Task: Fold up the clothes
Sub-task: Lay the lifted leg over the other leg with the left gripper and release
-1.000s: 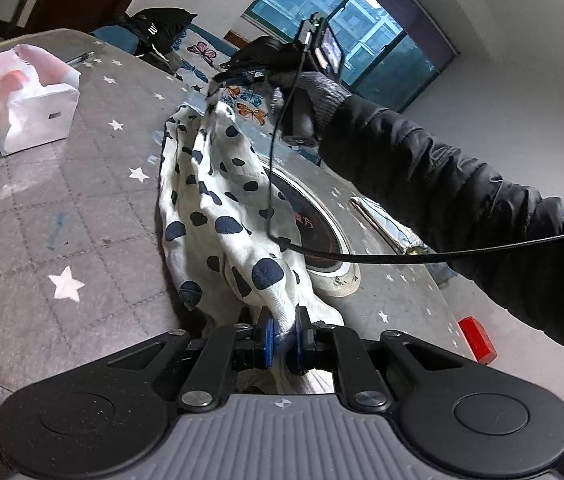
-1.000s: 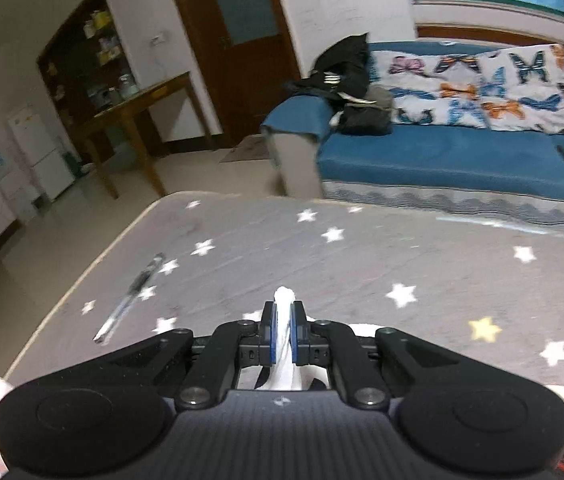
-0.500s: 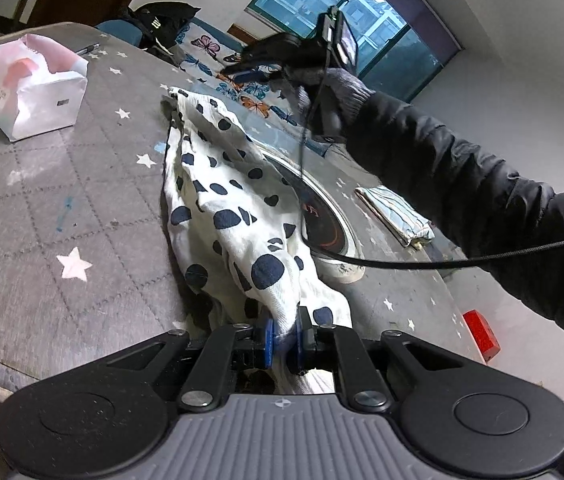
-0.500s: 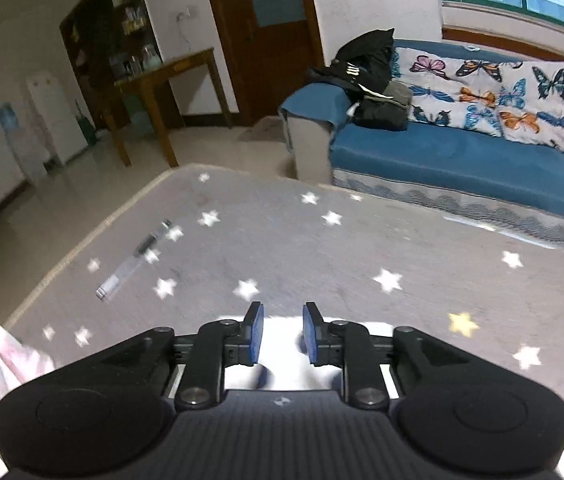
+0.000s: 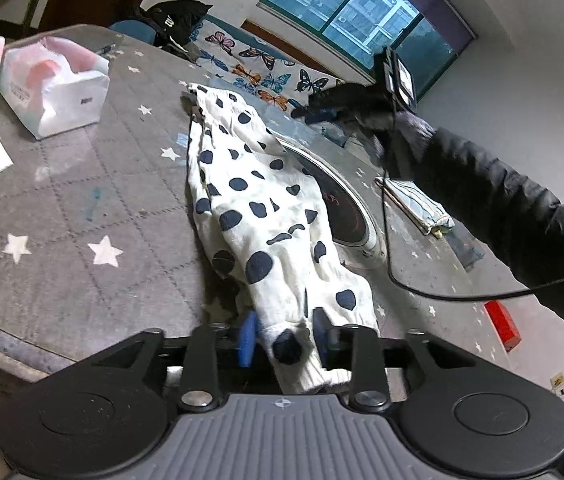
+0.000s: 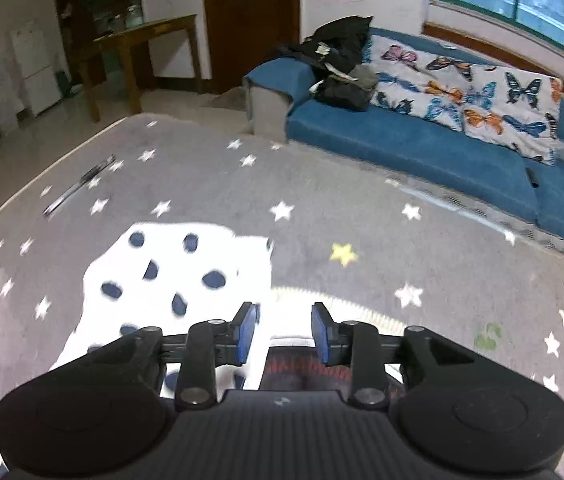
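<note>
A white garment with dark blue spots (image 5: 258,208) lies stretched out along the grey star-patterned table (image 5: 62,200). My left gripper (image 5: 286,338) is open, with the garment's near end lying loose between its blue pads. My right gripper (image 6: 282,330) is open and empty, raised above the garment's far end (image 6: 178,272). In the left wrist view the right gripper (image 5: 362,100) hovers beyond the cloth, held by a black-sleeved arm.
White tissue packs (image 5: 54,88) stand at the table's left. A round induction plate (image 5: 346,212) sits partly under the garment, with a folded striped cloth (image 5: 418,204) beyond it. A pen (image 6: 78,186) lies near the far left table edge. A blue sofa (image 6: 422,144) stands behind.
Both grippers have opened and let go of the garment. The right gripper lifted and drew back from the far end, and the cloth now lies flat on the table.
</note>
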Demonstrator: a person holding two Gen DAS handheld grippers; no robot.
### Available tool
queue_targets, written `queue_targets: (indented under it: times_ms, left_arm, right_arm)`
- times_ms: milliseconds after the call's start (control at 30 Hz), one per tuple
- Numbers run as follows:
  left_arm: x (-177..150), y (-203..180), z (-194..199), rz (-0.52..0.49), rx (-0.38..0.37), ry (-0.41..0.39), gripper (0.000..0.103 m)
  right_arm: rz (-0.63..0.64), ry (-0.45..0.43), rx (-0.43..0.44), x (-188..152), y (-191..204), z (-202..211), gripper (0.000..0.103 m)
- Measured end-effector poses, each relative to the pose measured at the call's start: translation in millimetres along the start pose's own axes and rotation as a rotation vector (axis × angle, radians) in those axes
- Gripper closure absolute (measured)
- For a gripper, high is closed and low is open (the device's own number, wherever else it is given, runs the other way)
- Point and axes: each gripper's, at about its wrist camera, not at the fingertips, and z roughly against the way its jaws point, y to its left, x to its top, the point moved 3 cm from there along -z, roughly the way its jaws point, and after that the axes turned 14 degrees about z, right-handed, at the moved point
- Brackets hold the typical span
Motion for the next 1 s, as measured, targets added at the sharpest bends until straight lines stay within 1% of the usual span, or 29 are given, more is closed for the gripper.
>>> queue_targets:
  times_ms: [133, 267, 367, 467, 567, 633, 767, 867, 900, 967, 1000]
  left_arm:
    - [0.9, 4.3, 8.4, -0.007, 0.046, -0.019, 0.06]
    - [9.6, 8.5, 23.3, -0.017, 0.094, -0.074, 0.06]
    - [21.7, 5.5, 26.8, -0.03, 0.108, -0.116, 0.062]
    - [36.1, -7.4, 18.0, -0.058, 0.089, -0.133, 0.062]
    - [49.4, -32.8, -2.6, -0.116, 0.047, -0.118, 0.062]
    - [53.7, -55.3, -22.3, -0.182, 0.025, -0.098, 0.062]
    - [56.1, -96.7, -72.8, -0.318, 0.038, -0.051, 0.061]
    - [61.9, -113.1, -111.1, -0.365, 0.055, -0.004, 0.06]
    - [64.0, -116.6, -122.3, -0.372, 0.067, 0.009, 0.06]
    - [68.7, -119.1, -142.3, -0.376, 0.095, 0.031, 0.06]
    - [71.8, -119.3, -151.8, -0.373, 0.108, 0.039, 0.06]
  right_arm:
    - [-0.014, 0.007, 0.052, -23.6, 1.3, 4.6, 0.067]
    - [-0.065, 0.007, 0.099, -51.0, -1.6, 12.8, 0.067]
    - [-0.091, 0.012, 0.129, -72.0, -5.0, 21.3, 0.067]
    - [-0.103, 0.01, 0.168, -91.3, -2.7, 33.1, 0.067]
    - [-0.114, -0.006, 0.223, -104.5, 1.7, 44.4, 0.067]
    - [-0.124, -0.025, 0.263, -108.2, 5.4, 49.3, 0.067]
    - [-0.146, -0.025, 0.292, -112.3, 10.5, 44.4, 0.067]
    - [-0.175, -0.025, 0.314, -113.9, 9.9, 37.7, 0.068]
    - [-0.186, -0.028, 0.328, -114.2, 9.3, 36.3, 0.071]
    - [-0.204, -0.041, 0.352, -113.3, 8.5, 35.6, 0.087]
    - [-0.208, -0.048, 0.359, -112.0, 8.2, 36.7, 0.09]
